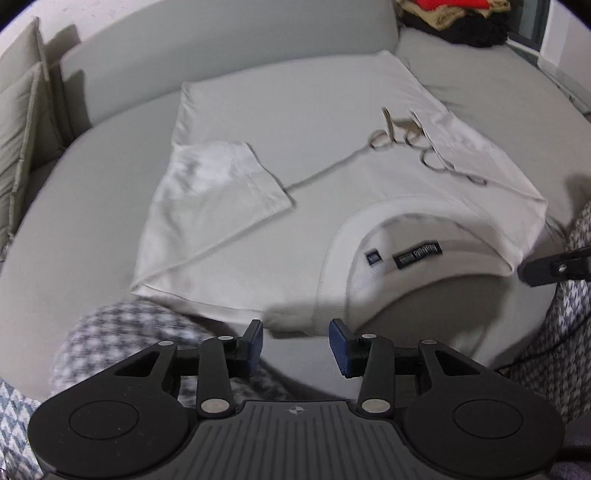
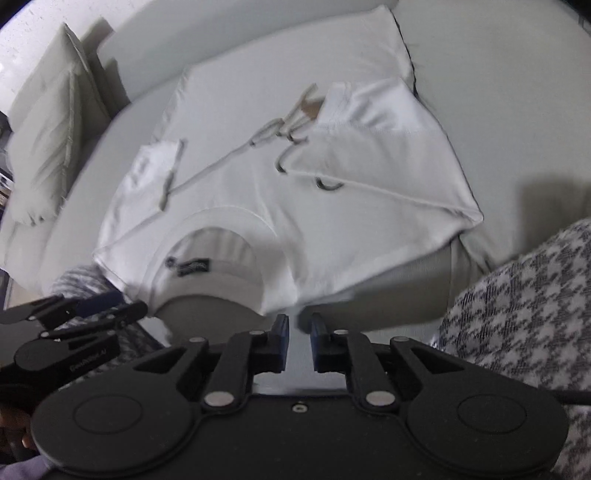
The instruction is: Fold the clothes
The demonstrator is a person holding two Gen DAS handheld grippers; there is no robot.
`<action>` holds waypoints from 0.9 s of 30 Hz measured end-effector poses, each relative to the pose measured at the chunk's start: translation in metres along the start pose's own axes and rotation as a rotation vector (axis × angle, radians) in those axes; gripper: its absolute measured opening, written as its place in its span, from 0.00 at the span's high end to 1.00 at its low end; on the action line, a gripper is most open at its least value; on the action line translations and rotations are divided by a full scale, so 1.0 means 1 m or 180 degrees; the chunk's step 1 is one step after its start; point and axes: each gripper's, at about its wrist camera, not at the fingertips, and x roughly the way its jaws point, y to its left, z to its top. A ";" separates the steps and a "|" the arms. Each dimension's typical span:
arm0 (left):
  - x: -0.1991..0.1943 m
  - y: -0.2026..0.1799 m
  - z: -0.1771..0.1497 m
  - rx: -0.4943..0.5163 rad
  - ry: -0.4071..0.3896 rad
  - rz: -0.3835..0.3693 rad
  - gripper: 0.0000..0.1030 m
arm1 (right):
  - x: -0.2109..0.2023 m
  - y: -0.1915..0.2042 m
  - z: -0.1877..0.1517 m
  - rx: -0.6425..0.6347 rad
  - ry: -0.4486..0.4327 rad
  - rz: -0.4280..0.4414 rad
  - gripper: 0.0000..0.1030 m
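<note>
Shirt: a white cotton T-shirt (image 1: 332, 184) is lying flat on the grey sofa seat (image 1: 92, 192), with its neck hole near you, so you can be folding it neatly.
Sleeves: two short sleeves are lying turned in over the middle, one on each side, making the shirt a tidy long shape.
Picture: one thin grey line drawing (image 1: 406, 144) is showing on the shirt, partly under a sleeve.
Tags: two small dark tags (image 1: 417, 254) are sitting inside the neck.
Left claw: you are holding the left claw (image 1: 295, 341) partly open, just above the near edge of the shirt. It is holding nothing.
Right claw: you are holding the right claw (image 2: 299, 332) nearly closed, with only a small gap. It is holding nothing, and the shirt's edge is just beyond its tips.
Why: both claws are probably staying off the cloth so the folds are not getting pulled.
Other clothes: one pile of red, tan and black clothes (image 1: 458, 18) is waiting at the far corner, well apart.
Cushions: two pale cushions (image 1: 18, 103) are leaning at the side.
</note>
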 end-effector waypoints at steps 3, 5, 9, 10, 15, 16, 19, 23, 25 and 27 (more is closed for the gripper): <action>-0.027 0.022 0.019 -0.0211 -0.0388 0.0116 0.61 | -0.031 0.005 0.013 0.0036 -0.0371 0.0161 0.84; -0.046 0.038 0.035 -0.0370 -0.0639 0.0156 0.61 | -0.055 0.010 0.027 0.0020 -0.0621 0.0278 0.81; -0.075 0.066 0.067 -0.0572 -0.1041 0.0228 0.61 | -0.098 0.021 0.056 -0.0069 -0.1085 0.0463 0.65; -0.080 0.071 0.076 -0.0580 -0.1113 0.0247 0.61 | -0.106 0.023 0.063 -0.0081 -0.1159 0.0502 0.61; -0.083 0.105 0.117 -0.0733 -0.1348 0.0144 0.61 | -0.123 0.027 0.105 -0.0149 -0.1357 0.0596 0.54; -0.076 0.108 0.126 -0.0724 -0.1338 0.0165 0.61 | -0.122 0.027 0.115 -0.0157 -0.1390 0.0604 0.52; -0.050 0.116 0.151 -0.0668 -0.1277 0.0252 0.61 | -0.107 0.025 0.147 -0.0105 -0.1428 0.0578 0.48; 0.009 0.129 0.178 -0.0673 -0.0985 0.0256 0.61 | -0.061 0.009 0.186 0.0088 -0.1263 0.0492 0.46; 0.049 0.136 0.186 -0.0722 -0.0786 0.0189 0.61 | -0.028 0.000 0.205 0.0154 -0.1144 0.0430 0.46; 0.084 0.145 0.193 -0.0819 -0.0660 0.0180 0.61 | 0.006 -0.008 0.223 0.0220 -0.1009 0.0316 0.46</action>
